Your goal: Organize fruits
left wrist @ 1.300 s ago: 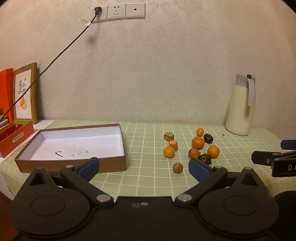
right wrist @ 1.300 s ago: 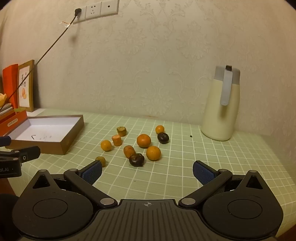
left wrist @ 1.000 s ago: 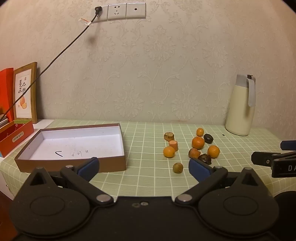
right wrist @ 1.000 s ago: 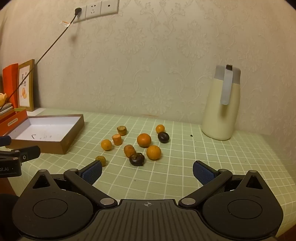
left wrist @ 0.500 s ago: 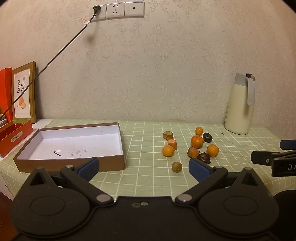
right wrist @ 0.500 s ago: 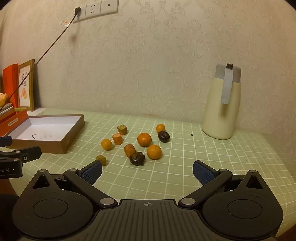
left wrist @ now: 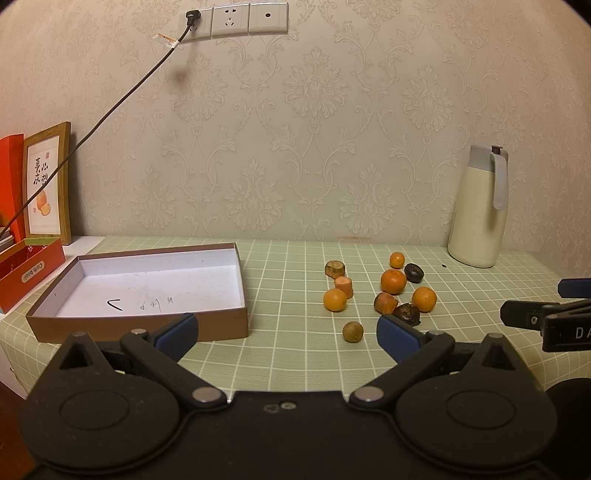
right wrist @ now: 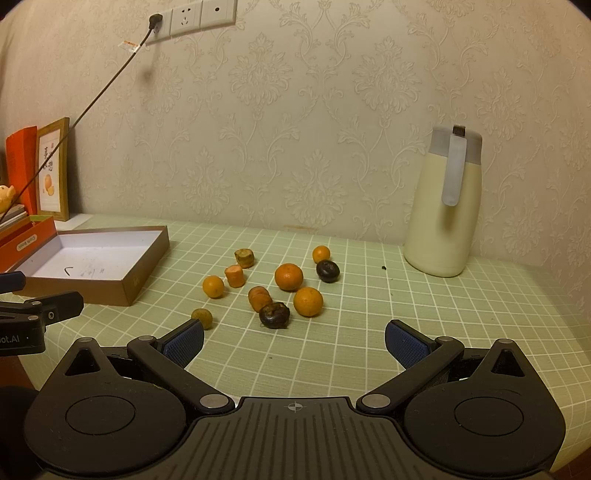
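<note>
Lying loose on the green checked counter (right wrist: 369, 314), the fruits (right wrist: 273, 284) form a small scatter at the middle of the right wrist frame and right of centre in the left wrist frame. Among them are a large orange (right wrist: 288, 276), a second orange (right wrist: 308, 301) just below and right of it, two smaller ones (right wrist: 213, 286) (right wrist: 321, 254), two dark, wrinkled fruits (right wrist: 274, 314) (right wrist: 327, 271), two orange cut chunks (right wrist: 235, 275) (right wrist: 259, 296), a brownish cut piece (right wrist: 244, 257) and a small olive-coloured round fruit (right wrist: 202, 318) nearest the cameras. One dark fruit touches the lower chunk.

Left of the scatter sits an open shallow box (left wrist: 147, 291), brown outside and white inside, with pen marks on its floor and no fruit in it.

The left claw (left wrist: 287, 336) hangs low at the bottom of its frame, fingers spread wide and gripping nothing, between the box's near corner and the fruit. The right claw (right wrist: 294, 341) is likewise spread wide and empty, just short of the fruits.

At the right of both frames, a cream jug (right wrist: 443, 206) with a grey handle stands against the patterned wall. At far left are an orange box (left wrist: 26, 266) and a framed picture (left wrist: 48, 184); a cable (left wrist: 110, 107) runs up to a wall socket (left wrist: 231, 18).
</note>
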